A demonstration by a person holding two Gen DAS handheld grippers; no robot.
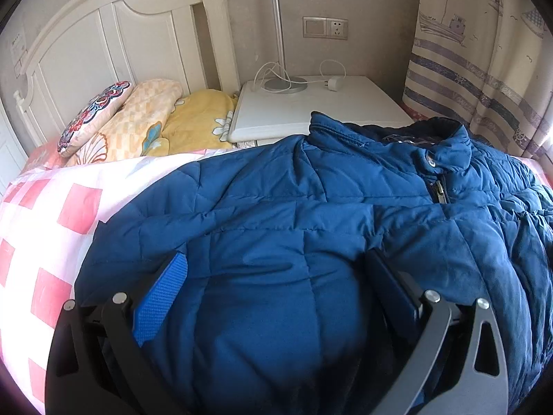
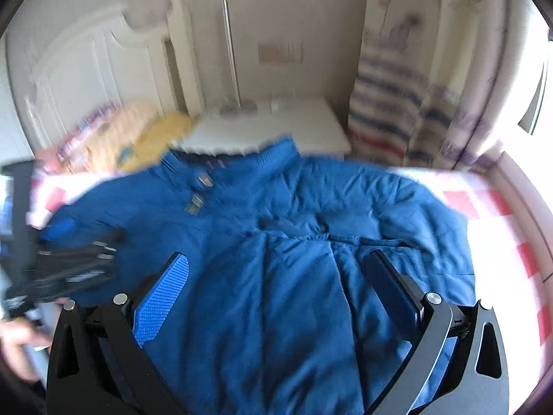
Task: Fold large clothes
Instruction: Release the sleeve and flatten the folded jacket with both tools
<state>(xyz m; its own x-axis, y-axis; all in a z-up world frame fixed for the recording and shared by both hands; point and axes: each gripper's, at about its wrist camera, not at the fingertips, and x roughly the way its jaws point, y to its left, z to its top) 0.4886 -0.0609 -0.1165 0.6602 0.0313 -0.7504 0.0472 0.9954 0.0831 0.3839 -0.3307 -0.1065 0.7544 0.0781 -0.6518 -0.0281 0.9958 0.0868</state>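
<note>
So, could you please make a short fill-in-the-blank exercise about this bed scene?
1. The padded jacket on the bed is ____ in colour.
2. The left gripper has its jaws ____ above the jacket.
3. The bed sheet has pink and ____ squares.
4. The lamp base stands on a white ____.

Missing words: blue; open; white; nightstand.

- A home bedroom is showing here: a white panelled wooden headboard is standing behind patterned pillows.
- A white bedside table is sitting beside a boat-print curtain.
</note>
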